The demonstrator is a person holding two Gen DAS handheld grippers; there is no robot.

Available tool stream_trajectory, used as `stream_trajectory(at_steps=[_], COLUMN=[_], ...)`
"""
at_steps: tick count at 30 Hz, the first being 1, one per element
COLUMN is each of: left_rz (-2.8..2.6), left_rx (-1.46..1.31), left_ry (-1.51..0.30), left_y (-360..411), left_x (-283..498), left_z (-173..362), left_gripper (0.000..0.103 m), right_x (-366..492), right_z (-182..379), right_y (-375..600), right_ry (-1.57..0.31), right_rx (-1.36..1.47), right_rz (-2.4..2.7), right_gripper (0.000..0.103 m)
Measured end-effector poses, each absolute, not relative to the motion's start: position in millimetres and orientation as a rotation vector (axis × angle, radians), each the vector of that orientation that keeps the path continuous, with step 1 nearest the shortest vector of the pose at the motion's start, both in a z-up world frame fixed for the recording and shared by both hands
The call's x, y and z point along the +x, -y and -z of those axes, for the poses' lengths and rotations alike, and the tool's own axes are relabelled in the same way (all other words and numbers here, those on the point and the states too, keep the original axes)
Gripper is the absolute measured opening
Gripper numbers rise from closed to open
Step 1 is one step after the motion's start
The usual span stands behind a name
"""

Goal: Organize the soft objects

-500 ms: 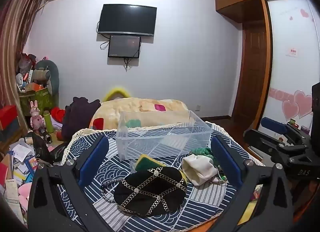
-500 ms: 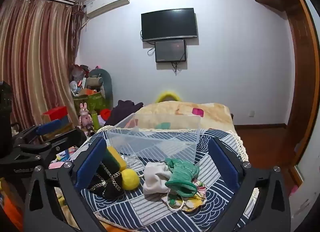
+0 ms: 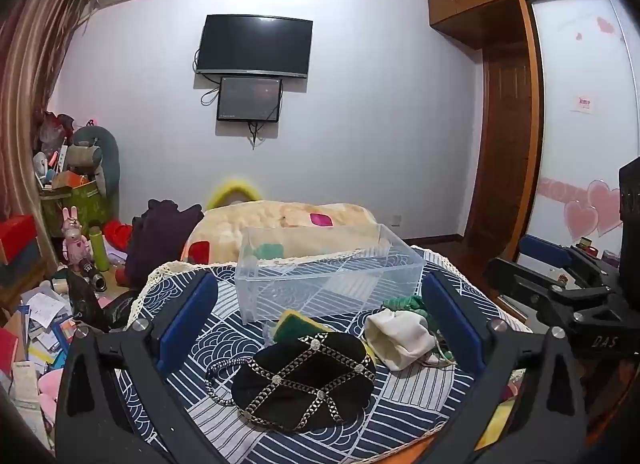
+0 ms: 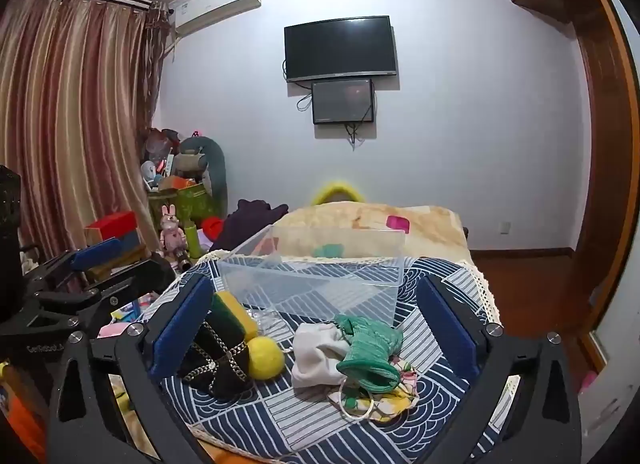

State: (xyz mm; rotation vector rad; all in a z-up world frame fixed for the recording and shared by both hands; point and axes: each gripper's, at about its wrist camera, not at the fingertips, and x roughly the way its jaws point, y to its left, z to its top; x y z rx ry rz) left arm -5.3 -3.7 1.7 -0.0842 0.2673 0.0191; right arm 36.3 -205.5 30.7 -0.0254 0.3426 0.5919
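Note:
A clear plastic bin (image 3: pixel 328 280) (image 4: pixel 312 280) stands on a blue patterned cloth. In front of it lie a black hat with chain trim (image 3: pixel 304 380) (image 4: pixel 216 360), a yellow-green sponge (image 3: pixel 296 324) (image 4: pixel 234 314), a white cloth (image 3: pixel 400 334) (image 4: pixel 316 354), a green knitted piece (image 3: pixel 404 302) (image 4: pixel 368 348), a yellow ball (image 4: pixel 264 358) and a floral mask (image 4: pixel 384 396). My left gripper (image 3: pixel 320 320) is open and empty, above the hat. My right gripper (image 4: pixel 316 324) is open and empty, above the white cloth and green piece. Each gripper shows at the edge of the other's view.
Behind the bin lies a beige blanket (image 3: pixel 280 220). Clutter, boxes and a pink rabbit toy (image 3: pixel 74 236) fill the floor at the left. A TV (image 3: pixel 256 44) hangs on the far wall. A wooden wardrobe (image 3: pixel 512 136) stands at the right.
Both views have tilted slightly; the objects on the cloth have not moved, and both grippers stay open.

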Motion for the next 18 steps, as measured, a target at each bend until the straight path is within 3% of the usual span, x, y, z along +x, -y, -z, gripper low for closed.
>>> stream_trajectory(at_steps=[18], left_rz=[-0.019], left_rx=[-0.090], left_ry=[-0.265], left_y=[0.1], left_x=[-8.5], left_z=[-0.7], left_gripper=[0.103], right_x=[27.9], right_z=[-34.8], right_y=[199.9], right_ry=[-0.332], right_rx=[-0.025], right_rz=[-0.586], right_gripper=[0.102])
